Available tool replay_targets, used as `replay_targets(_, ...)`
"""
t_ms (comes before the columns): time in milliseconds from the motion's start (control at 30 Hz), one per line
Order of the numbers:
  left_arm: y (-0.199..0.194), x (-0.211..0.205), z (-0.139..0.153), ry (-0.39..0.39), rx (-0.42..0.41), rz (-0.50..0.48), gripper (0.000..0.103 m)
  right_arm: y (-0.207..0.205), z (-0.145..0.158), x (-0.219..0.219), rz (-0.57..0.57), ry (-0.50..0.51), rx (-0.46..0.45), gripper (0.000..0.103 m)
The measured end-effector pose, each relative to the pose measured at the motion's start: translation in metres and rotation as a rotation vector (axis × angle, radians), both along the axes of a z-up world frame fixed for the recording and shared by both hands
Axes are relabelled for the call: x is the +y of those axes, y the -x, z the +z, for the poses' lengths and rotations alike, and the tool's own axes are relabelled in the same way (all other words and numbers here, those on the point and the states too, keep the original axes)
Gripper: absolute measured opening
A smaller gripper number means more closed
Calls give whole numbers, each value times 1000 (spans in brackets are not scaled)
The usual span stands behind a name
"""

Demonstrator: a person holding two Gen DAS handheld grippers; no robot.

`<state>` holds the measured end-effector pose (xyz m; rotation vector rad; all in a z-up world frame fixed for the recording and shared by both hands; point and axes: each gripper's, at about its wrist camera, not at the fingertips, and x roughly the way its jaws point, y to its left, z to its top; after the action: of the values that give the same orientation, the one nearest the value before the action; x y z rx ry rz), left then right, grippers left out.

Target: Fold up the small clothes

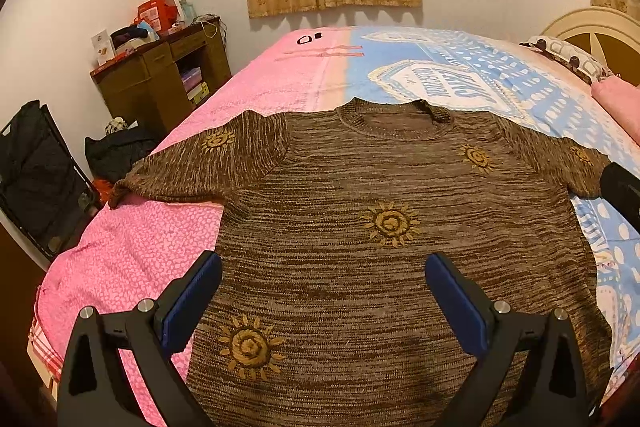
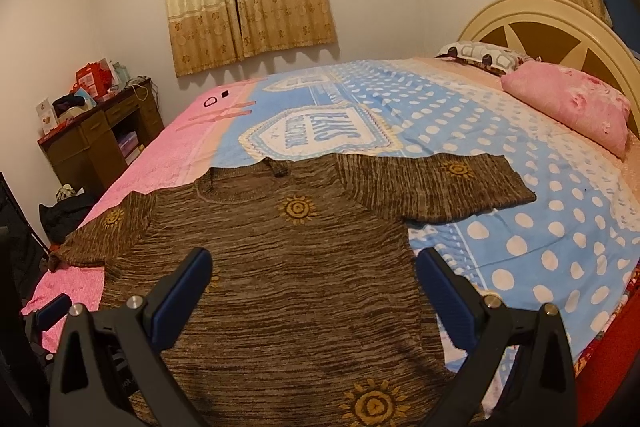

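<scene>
A brown knit short-sleeved shirt [image 1: 360, 195] with yellow sun motifs lies spread flat, front up, on the bed, collar away from me and both sleeves out. It also shows in the right wrist view [image 2: 280, 267]. My left gripper [image 1: 323, 267] is open and empty, hovering over the shirt's lower left part. My right gripper [image 2: 314, 263] is open and empty over the shirt's lower right part, its right finger [image 2: 444, 291] near the shirt's right side edge. The right gripper's tip shows at the right edge of the left wrist view [image 1: 622, 187].
The bed has a pink and blue printed cover [image 2: 520, 187]. Pillows [image 2: 568, 107] and a cream headboard [image 2: 540, 23] are at the right. A wooden desk [image 1: 160, 79] with clutter stands left by the wall. Dark bags [image 1: 36, 167] lie on the floor left.
</scene>
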<state>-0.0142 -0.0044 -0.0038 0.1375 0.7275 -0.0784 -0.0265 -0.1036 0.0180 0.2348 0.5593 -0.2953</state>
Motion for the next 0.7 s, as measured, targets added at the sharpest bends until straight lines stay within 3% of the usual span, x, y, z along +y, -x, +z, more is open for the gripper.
replay_targets(467, -11, -5, -9, 24, 28, -2, 102, -4, -14, -12, -4, -24, 16, 103)
replay_targets(700, -23, -10, -22, 62, 79, -60, 102, -13, -27, -38, -2, -69, 47, 103)
